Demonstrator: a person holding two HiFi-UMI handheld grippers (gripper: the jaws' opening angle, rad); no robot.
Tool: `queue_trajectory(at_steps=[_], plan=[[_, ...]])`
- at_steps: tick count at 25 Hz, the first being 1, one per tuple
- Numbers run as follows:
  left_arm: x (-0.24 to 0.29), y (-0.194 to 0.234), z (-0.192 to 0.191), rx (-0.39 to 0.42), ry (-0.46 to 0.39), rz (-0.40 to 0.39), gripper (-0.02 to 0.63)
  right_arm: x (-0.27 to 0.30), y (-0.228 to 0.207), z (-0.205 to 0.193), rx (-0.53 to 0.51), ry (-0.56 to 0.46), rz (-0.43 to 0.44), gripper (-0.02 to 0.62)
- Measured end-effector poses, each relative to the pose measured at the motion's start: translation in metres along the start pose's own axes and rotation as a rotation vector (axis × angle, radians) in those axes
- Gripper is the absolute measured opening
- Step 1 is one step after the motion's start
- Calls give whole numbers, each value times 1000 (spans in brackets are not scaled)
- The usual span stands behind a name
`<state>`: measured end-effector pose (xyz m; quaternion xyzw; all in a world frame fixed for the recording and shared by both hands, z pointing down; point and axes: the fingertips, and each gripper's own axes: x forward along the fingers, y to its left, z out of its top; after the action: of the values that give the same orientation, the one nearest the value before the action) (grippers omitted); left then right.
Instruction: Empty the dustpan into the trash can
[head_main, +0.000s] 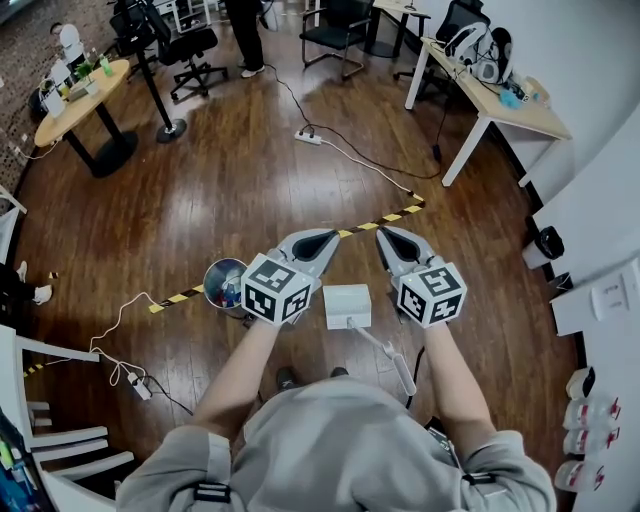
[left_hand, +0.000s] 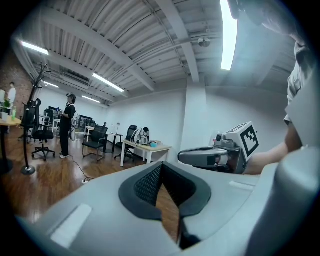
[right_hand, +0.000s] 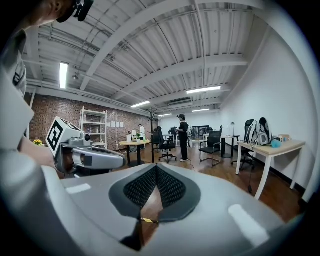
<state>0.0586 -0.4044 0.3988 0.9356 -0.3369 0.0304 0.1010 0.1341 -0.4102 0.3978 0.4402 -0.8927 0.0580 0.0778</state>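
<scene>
My left tool (head_main: 318, 243) is closed, pads together, with nothing between them. My right tool (head_main: 393, 242) is closed and empty as well. I hold both out in front of me, roughly level, side by side and a little apart, well above the floor (head_main: 250, 180).

The dustpan (head_main: 347, 305) is in neither tool. It sits on the floor below and between them, with its long handle (head_main: 396, 362) running back toward my right side. The trash can (head_main: 212, 278) stands on the floor just to the left of it, partly under my left tool, near the pan but not touching it.

From above, the pan looks plain white and I see no litter in it. The can holds a jumble of coloured scraps. On that showing I judge the tipping as good as done, though I cannot see into the pan's whole tray. If anything remains, I would have to open a tool, take the handle, lift and tilt the pan over the can.
</scene>
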Motion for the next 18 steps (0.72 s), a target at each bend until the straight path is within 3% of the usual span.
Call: queue_trajectory(at_steps=[18], plan=[[1,6,-2,-6,8,16,6,5,1,0,12,-4,7,0]])
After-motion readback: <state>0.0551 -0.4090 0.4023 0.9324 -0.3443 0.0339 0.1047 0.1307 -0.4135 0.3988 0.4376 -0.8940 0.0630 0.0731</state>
